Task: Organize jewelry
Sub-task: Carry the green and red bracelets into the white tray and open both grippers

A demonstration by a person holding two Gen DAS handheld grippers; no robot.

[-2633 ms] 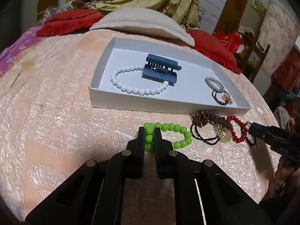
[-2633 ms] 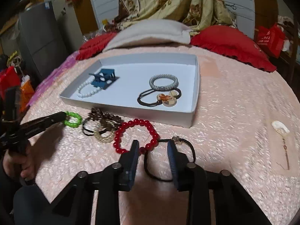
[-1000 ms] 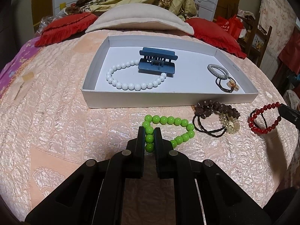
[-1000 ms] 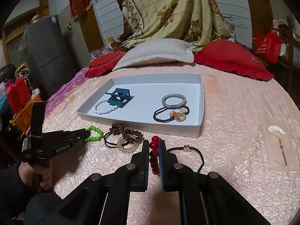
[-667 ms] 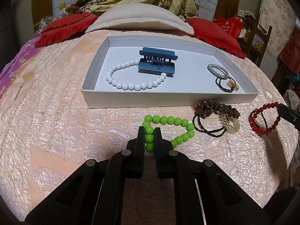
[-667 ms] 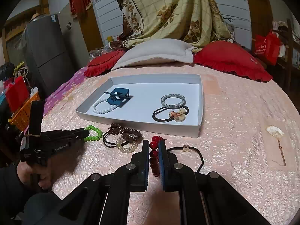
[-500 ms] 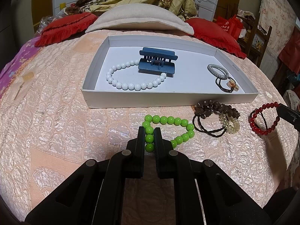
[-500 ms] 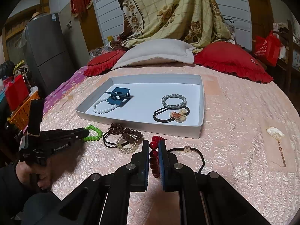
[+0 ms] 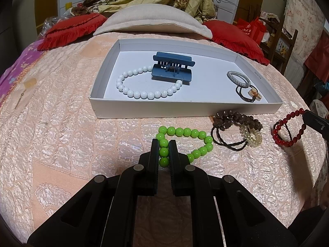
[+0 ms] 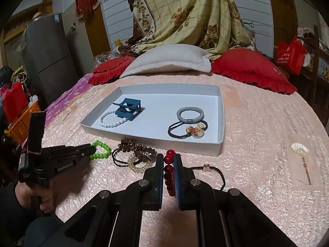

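Note:
My left gripper [image 9: 164,144] is shut on the green bead bracelet [image 9: 186,132], whose far loop rests on the bedspread in front of the white tray [image 9: 185,108]. My right gripper [image 10: 169,158] is shut on the red bead bracelet [image 10: 169,171], which hangs lifted off the bedspread [image 9: 287,131]. Inside the tray lie a white bead bracelet [image 9: 141,93], a blue hair claw [image 9: 172,70], a grey hair tie [image 9: 238,78] and a black hair tie with a charm [image 9: 249,94]. Brown bead and clear coil hair ties [image 9: 238,127] are piled between the two bracelets.
A black cord with a small charm [image 10: 213,169] lies just right of my right gripper. A shell pendant [image 10: 300,150] rests on the bedspread far right. Pillows [image 10: 170,61] line the far edge. A hand [image 10: 35,193] holds the left gripper's handle.
Since the earliest frames both grippers closed on their bracelets and the red one was lifted. Over the last second nothing visibly moved.

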